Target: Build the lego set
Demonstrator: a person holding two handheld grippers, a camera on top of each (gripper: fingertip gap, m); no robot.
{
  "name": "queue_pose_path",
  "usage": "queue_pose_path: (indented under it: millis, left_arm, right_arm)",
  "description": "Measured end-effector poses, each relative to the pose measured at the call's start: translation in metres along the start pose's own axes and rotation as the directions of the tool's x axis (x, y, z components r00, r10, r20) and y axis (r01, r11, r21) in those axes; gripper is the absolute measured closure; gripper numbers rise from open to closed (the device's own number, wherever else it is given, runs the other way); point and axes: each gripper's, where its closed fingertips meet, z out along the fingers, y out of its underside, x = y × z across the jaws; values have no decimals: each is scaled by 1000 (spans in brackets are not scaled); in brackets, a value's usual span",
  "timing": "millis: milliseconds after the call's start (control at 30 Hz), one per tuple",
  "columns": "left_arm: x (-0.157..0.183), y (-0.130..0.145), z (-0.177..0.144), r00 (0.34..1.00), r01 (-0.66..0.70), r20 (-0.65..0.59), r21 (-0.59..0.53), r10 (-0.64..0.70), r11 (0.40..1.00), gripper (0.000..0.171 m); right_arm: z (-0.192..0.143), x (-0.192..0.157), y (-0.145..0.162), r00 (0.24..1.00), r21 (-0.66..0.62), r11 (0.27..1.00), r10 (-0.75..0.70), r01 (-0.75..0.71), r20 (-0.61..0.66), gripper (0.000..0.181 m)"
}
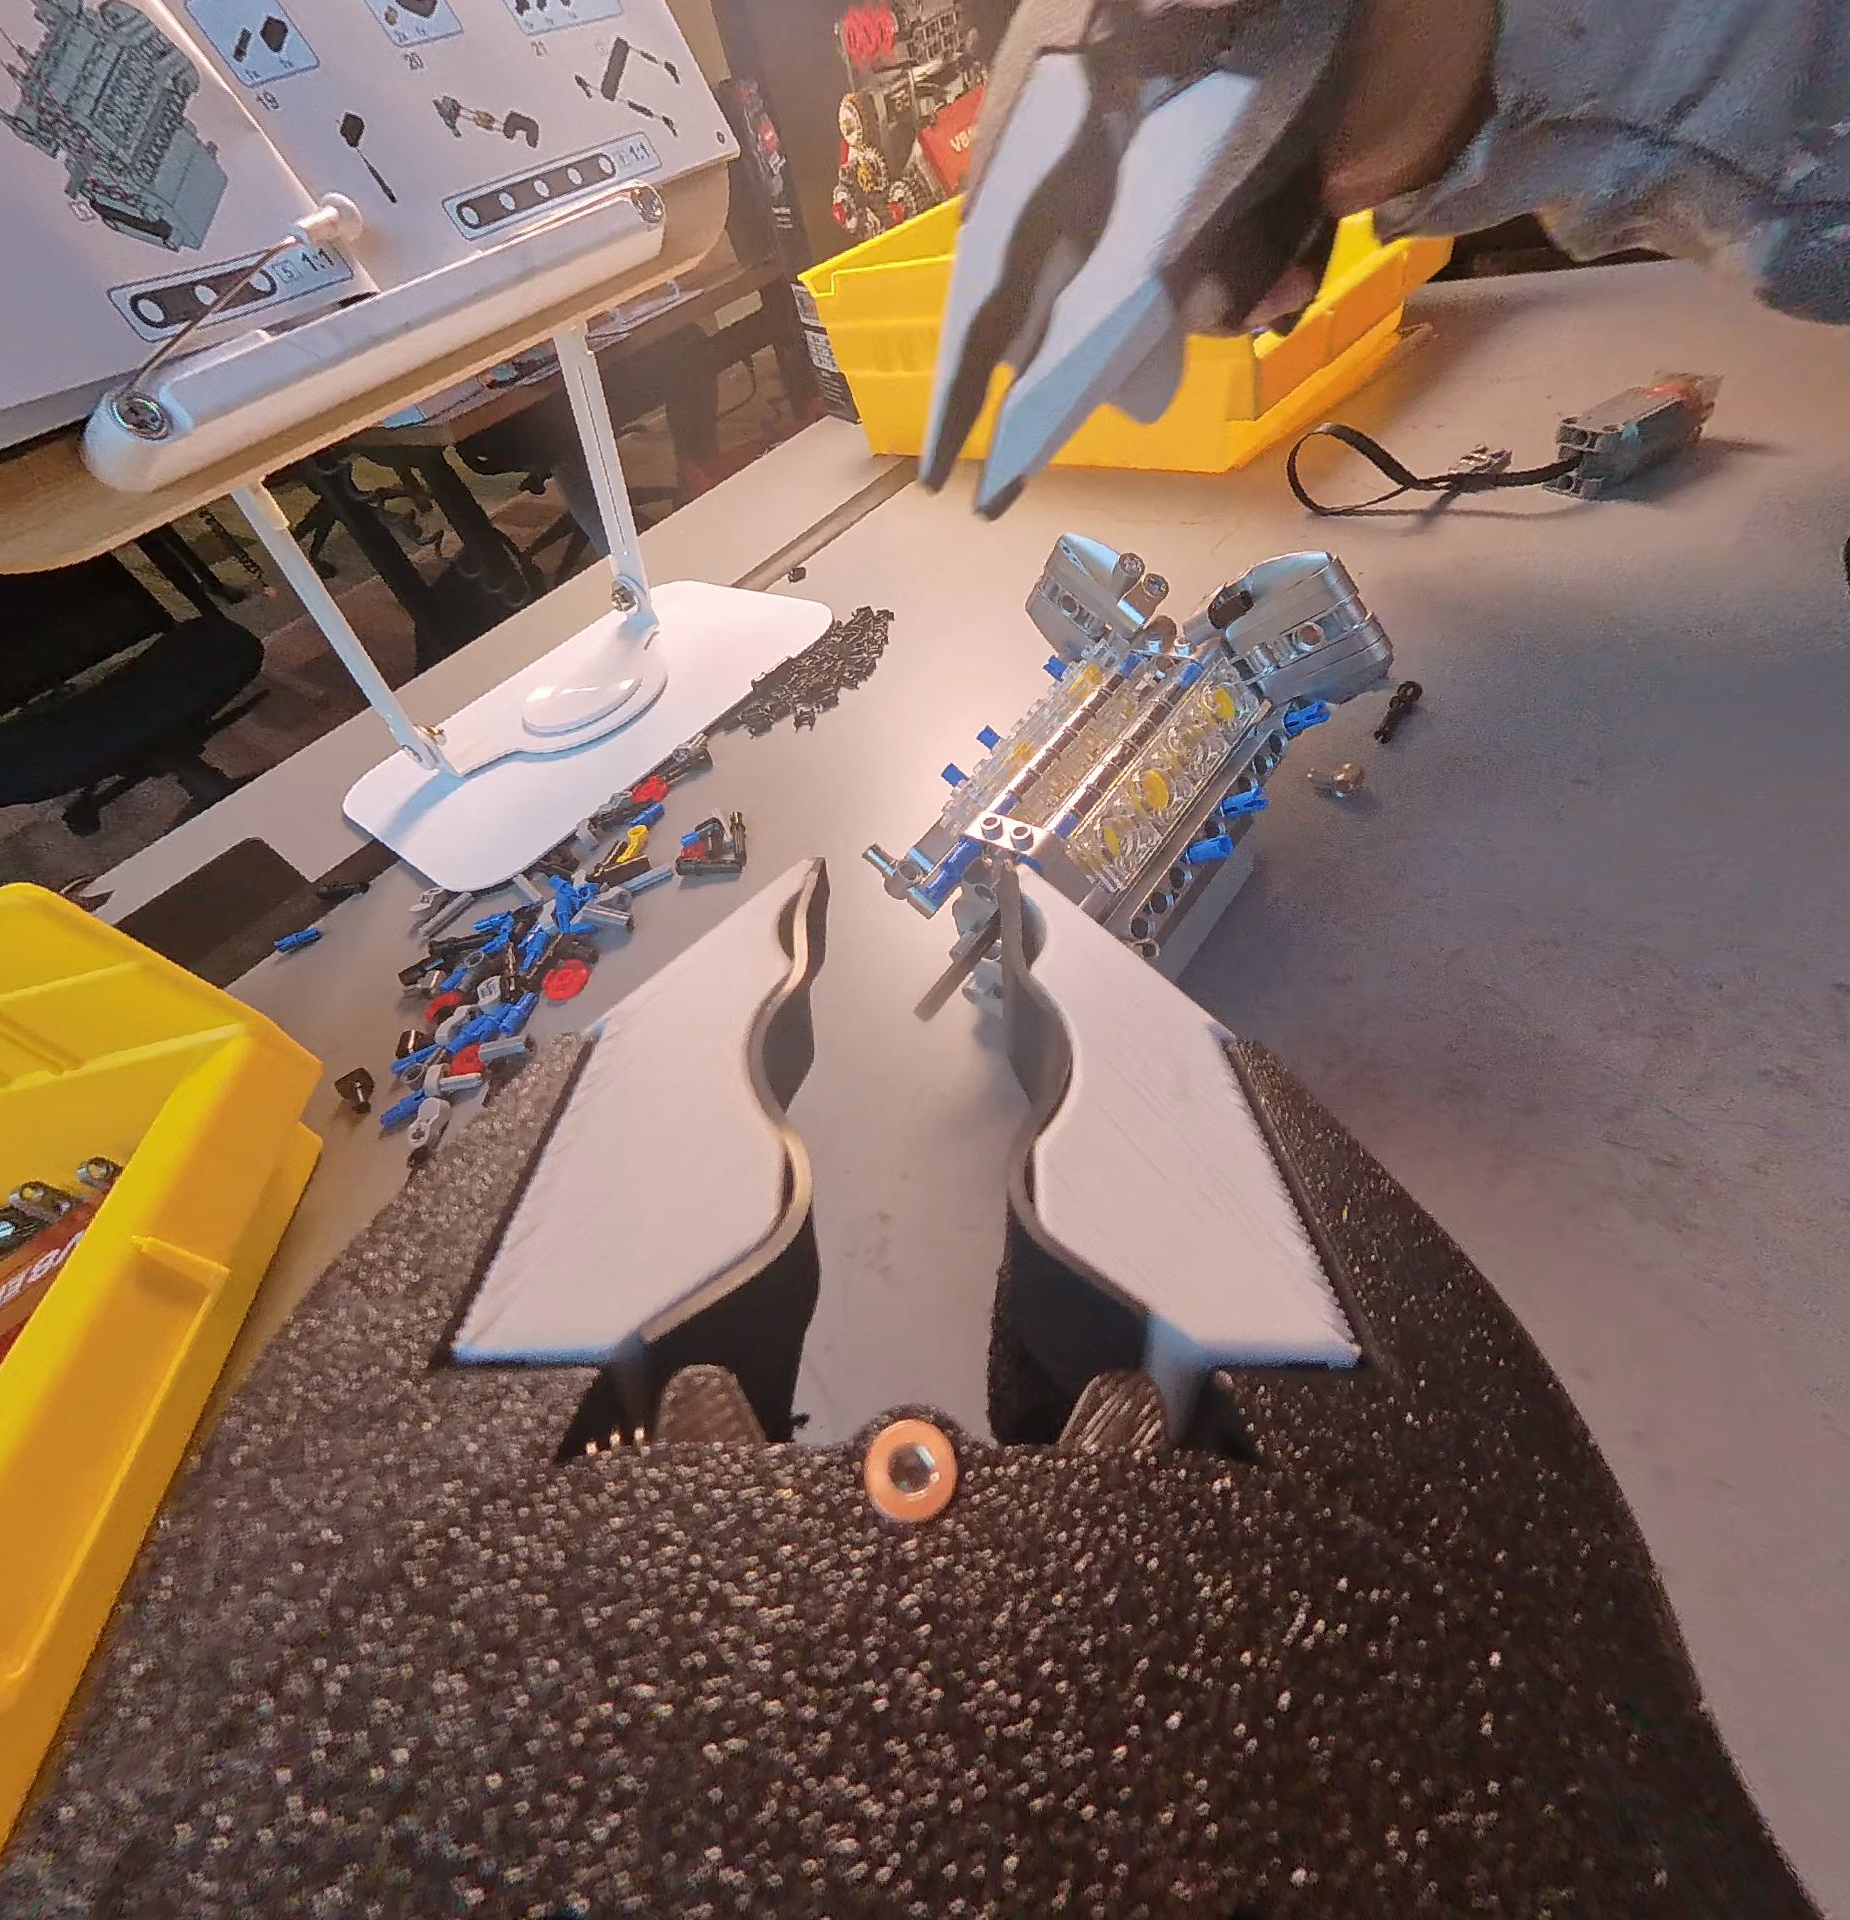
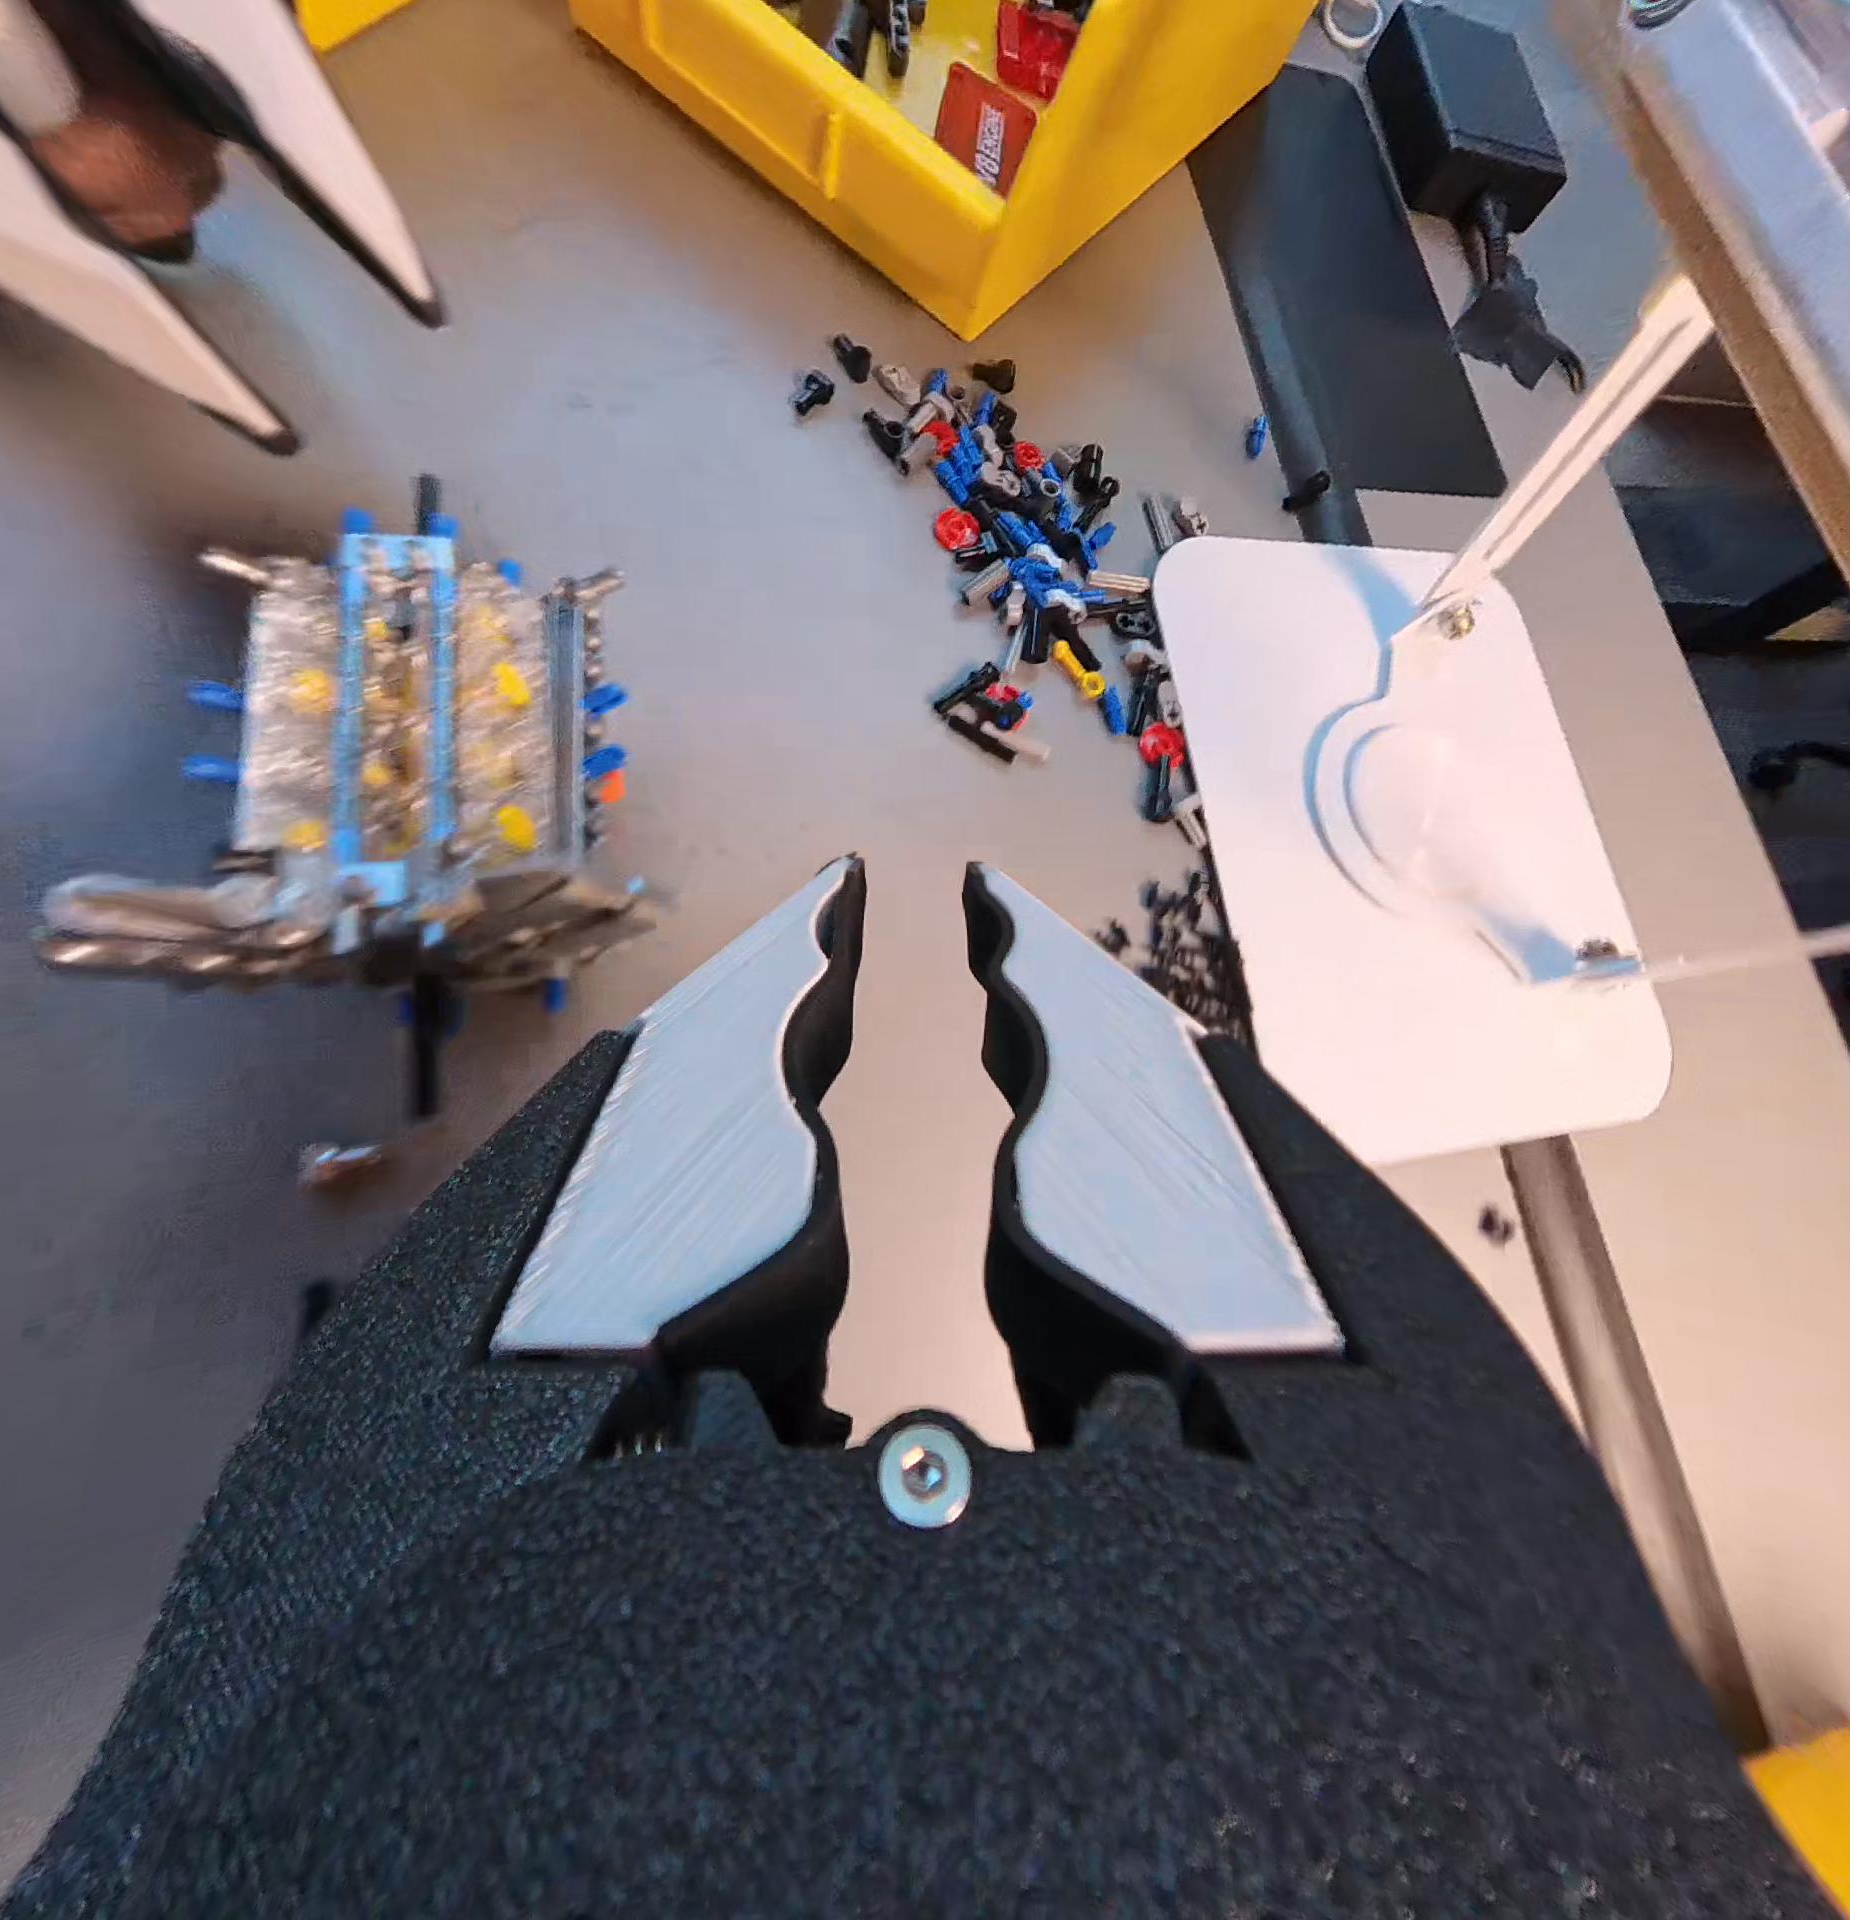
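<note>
Left claw [image 1: 916, 883]: spread apart, holding nothing, tips just in front of the brick engine [image 1: 1139, 748], mid frame.
Right claw [image 2: 910, 878]: spread apart, holding nothing, above bare table [image 2: 692, 436]; engine to its left, loose bits [image 2: 1035, 561] upper right.
Only in left view: instruction pages [image 1: 308, 135] on a white stand [image 1: 588, 727], upper left; grey motor with black cable [image 1: 1638, 426], upper right; black pin [image 1: 1397, 710] and small silver bit [image 1: 1339, 776] right of engine.
Only in right view: black power plug box [image 2: 1461, 114], top right.
Count: one engine; two yellow bins [image 1: 90, 1195] in left view; one stand; one heap of blue, black, red bits.
</note>
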Motion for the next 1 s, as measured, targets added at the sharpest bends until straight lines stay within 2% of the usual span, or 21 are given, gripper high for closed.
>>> queue_pose_path:
  millis: [167, 333, 500, 867, 1000]
  left_arm:
    - [-6, 4, -1, 1000, 0, 20, -23, 0, 1000, 140]
    - [-9, 3, -2, 999, 28, 15, -18, -28, 999, 140]
    - [-7, -2, -4, 1000, 29, -2, -4, -29, 1000, 140]
    - [-6, 2, -2, 1000, 22, -4, -21, -22, 1000, 140]
    - [-6, 4, -1, 1000, 23, -4, -26, -23, 999, 140]
  right_arm:
    - [79, 15, -12, 995, -38, 999, 9, -5, 100, 162]
    - [116, 7, -11, 988, -118, 991, -41, 59, 150, 163]
    - [123, 7, 1, 990, -194, 980, -16, 44, 141, 164]
    - [128, 8, 0, 993, -221, 973, 82, -61, 87, 178]
    - [128, 9, -1, 989, -237, 965, 131, -112, 66, 179]
